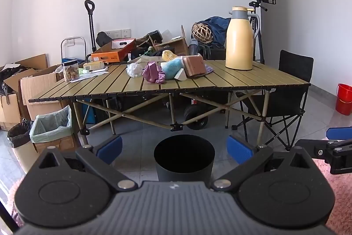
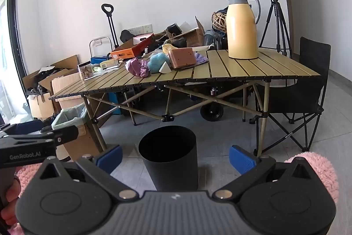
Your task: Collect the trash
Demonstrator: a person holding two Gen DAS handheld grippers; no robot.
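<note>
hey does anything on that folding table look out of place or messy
Yes. A loose heap sits mid-table: a crumpled purple bag, a white plastic wad, a blue fluffy thing and a brown block propped askew on the pile. The yellow jug stands upright. Nothing looks spilled.

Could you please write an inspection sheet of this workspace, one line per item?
Surface: slatted folding table, near strip bare.
Job's things: crumpled white wrap, purple bag, blue fluffy piece, brown block piled mid-table; black bin on floor in front, inside too dark to judge.
Clutter: yellow thermos, snack jar.
Grippers: left gripper and right gripper open, empty.
Cables: nothing seen.
Surroundings: cardboard boxes, lined bins, folding chair, tripod, red bucket.
</note>
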